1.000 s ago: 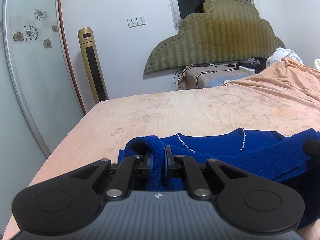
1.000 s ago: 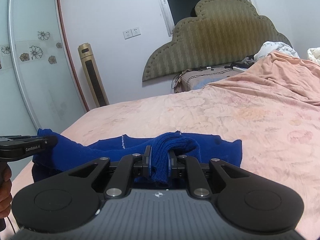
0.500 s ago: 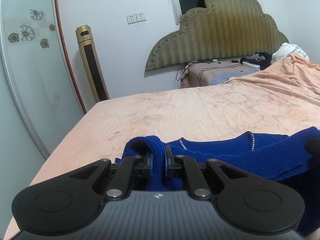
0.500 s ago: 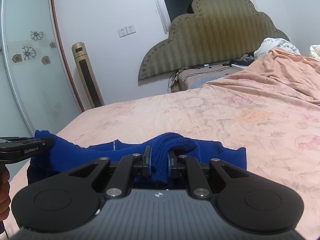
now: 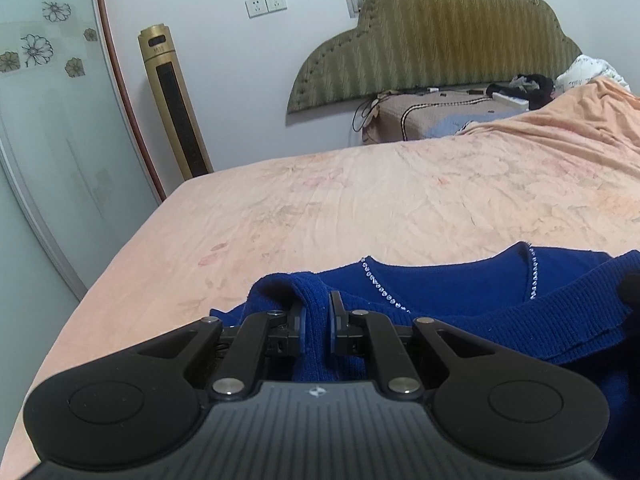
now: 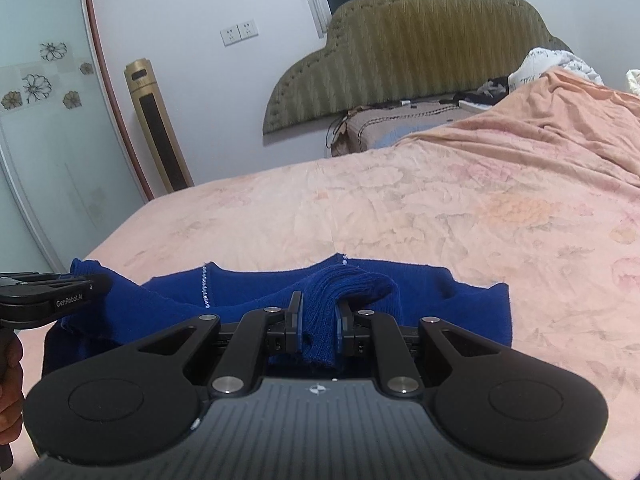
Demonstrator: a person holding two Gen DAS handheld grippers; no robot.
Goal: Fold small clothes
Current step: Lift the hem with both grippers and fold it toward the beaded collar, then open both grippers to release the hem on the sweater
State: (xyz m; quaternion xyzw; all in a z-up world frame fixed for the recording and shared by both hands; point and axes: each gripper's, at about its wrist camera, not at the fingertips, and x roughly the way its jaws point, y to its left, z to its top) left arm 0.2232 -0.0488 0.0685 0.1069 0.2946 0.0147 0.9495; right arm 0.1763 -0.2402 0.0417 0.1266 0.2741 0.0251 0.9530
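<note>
A blue knit sweater (image 5: 448, 288) with a rhinestone neckline lies on the near part of the bed; it also shows in the right wrist view (image 6: 260, 284). My left gripper (image 5: 317, 312) is shut on a bunched fold of its knit edge at the left side. My right gripper (image 6: 319, 312) is shut on a ribbed fold of the sweater at its right side. Both folds are lifted over the sweater's body. The left gripper also shows at the left edge of the right wrist view (image 6: 44, 300).
The peach floral bed sheet (image 5: 380, 208) stretches ahead to a padded olive headboard (image 5: 440, 32). A gold tower fan (image 5: 174, 104) stands by the wall beside a glass wardrobe door (image 5: 40, 140). Rumpled bedding and clothes (image 6: 552, 68) lie at the far right.
Both grippers have moved forward over the bed with the sweater's folds held, bringing the lifted edge closer to the neckline. Both stay shut.
</note>
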